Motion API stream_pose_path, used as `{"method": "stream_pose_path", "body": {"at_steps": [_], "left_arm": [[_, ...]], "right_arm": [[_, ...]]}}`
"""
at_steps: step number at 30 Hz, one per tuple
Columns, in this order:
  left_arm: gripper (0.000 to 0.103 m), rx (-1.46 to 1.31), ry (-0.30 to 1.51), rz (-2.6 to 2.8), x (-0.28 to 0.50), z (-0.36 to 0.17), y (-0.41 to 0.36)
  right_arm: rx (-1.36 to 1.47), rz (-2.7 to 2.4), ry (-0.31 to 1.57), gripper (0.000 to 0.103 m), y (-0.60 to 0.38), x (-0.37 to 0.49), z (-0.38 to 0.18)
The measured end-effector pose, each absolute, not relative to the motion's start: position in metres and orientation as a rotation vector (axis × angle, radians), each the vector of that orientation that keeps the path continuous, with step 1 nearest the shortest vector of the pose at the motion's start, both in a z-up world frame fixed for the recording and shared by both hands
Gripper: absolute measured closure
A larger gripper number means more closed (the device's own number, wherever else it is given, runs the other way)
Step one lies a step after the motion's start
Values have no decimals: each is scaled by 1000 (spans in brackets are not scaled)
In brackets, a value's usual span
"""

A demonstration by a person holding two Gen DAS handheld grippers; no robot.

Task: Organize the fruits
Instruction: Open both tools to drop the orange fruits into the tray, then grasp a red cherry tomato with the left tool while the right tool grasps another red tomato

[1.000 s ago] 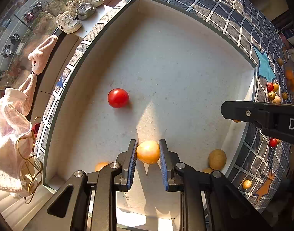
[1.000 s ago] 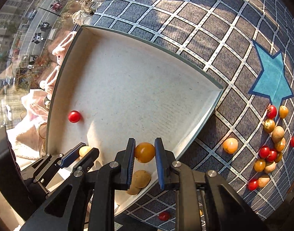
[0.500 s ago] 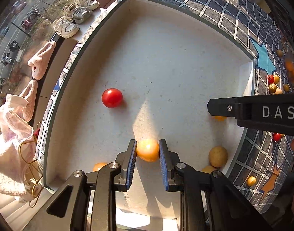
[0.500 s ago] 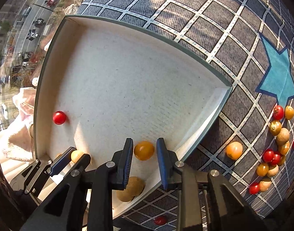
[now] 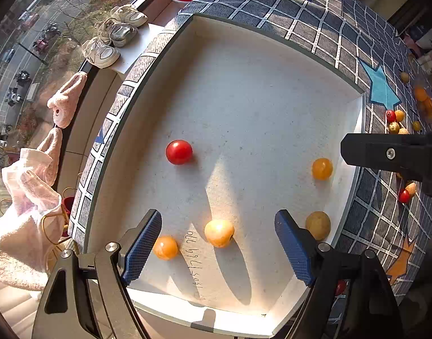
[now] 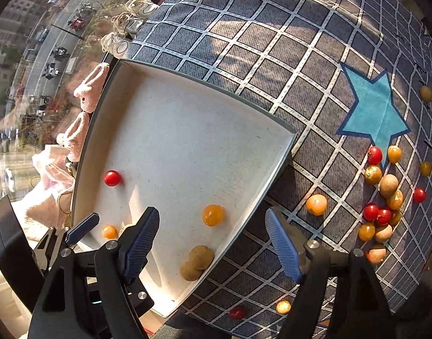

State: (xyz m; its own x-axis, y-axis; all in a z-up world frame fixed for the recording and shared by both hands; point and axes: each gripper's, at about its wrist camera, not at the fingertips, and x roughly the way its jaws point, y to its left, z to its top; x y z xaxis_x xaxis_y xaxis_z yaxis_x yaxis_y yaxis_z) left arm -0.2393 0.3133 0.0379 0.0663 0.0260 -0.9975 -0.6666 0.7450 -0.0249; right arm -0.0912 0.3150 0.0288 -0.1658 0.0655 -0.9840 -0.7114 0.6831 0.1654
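A white tray point(image 5: 261, 65) lies on a grey grid cloth. My left gripper point(image 5: 218, 243) hangs over the tray's near end with its jaws opening; a pale orange fruit point(image 5: 219, 233) lies loose on the floor between them, untouched. Another orange fruit point(image 5: 165, 247) rests by the left finger. My right gripper point(image 6: 211, 237) is also opening above the tray's right rim point(image 6: 275, 169); a yellow-orange fruit point(image 6: 213, 215) lies free beneath it. A red tomato point(image 5: 179, 152) and brown fruits point(image 6: 200, 257) also sit in the tray.
Several loose red, orange and brown fruits point(image 6: 385, 197) are scattered on the cloth by a blue star point(image 6: 374, 115). One orange fruit point(image 6: 316, 204) lies close to the tray. Beyond the table's left edge are shoes point(image 5: 114, 36), pink slippers point(image 5: 66, 104) and a window.
Both grippers spread their jaws wide and let go of their orange fruits, which now lie on the tray floor. The right gripper rose a little.
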Motion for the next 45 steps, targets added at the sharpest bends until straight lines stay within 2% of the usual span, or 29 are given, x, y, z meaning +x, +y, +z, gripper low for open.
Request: {"method": "stream_pose_path", "body": {"at_steps": [20,30,45], "left_arm": [[20,-236,1426,234,-137,78,221],[20,-211,1435,207,-98,76,203],[20,-312,1445,234,-5,45,221]], "right_arm": [[-304,368,1616,23,130,-47,35],[-212,305,1628,23,70,-16,33],[-114,216,1565,23,17,91,40]]}}
